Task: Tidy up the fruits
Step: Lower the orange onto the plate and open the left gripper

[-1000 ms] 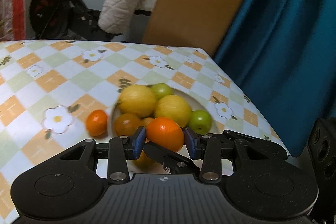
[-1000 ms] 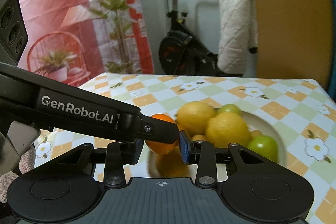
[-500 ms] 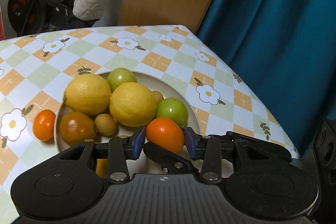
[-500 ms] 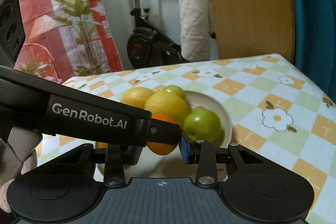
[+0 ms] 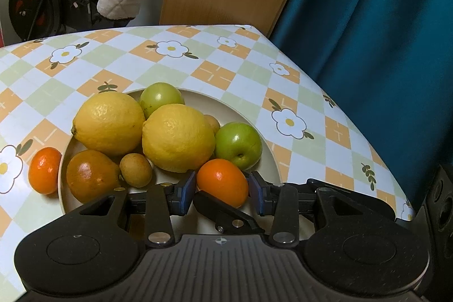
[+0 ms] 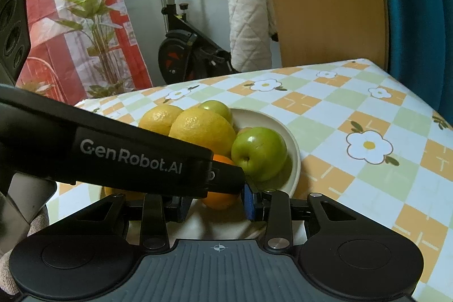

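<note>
Over the plate (image 5: 263, 137): one small orange (image 5: 222, 186), clenched between the left gripper (image 5: 222, 190) and right gripper (image 6: 218, 198) pads together. Carried in from the table side during the last second and lowered beside the green apple (image 5: 238, 145); release judged next.

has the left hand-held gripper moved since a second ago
Yes. The left hand-held gripper, holding an orange, came down closer over the plate, whose fruit now looks larger.

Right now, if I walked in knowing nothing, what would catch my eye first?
A small orange fruit sits between both grippers at once, the left gripper and the right gripper, just above the plate's near edge. Behind it, two big lemons crowd the plate beside a green apple.
</note>
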Motion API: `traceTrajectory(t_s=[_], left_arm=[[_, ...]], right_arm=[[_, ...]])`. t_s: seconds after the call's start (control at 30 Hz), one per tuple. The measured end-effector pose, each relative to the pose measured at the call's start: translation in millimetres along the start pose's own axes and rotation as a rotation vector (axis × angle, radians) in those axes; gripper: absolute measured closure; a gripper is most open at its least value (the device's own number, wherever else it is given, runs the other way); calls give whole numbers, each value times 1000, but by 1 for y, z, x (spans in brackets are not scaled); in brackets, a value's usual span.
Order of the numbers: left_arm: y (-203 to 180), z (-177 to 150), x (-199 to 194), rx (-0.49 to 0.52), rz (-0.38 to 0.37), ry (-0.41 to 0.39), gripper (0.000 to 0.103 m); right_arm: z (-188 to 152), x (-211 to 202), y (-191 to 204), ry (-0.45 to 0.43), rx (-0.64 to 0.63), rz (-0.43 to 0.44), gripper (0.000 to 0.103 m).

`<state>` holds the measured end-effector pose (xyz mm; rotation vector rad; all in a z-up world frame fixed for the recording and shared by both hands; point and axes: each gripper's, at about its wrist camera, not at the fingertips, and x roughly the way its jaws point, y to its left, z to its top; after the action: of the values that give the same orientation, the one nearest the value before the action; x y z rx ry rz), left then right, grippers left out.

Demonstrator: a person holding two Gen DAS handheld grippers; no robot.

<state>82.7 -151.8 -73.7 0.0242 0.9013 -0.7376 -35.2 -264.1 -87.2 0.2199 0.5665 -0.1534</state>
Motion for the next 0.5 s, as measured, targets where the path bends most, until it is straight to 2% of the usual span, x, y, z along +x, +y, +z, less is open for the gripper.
traceTrajectory(t_s=[0.3, 0.5], left_arm=[[-1, -1, -2, 5, 4, -4, 59], [-1, 0, -10, 7, -6, -19, 58]], right_arm=[[-1, -2, 5, -4, -24, -17, 68], [0, -6, 7, -17, -32, -23, 61]])
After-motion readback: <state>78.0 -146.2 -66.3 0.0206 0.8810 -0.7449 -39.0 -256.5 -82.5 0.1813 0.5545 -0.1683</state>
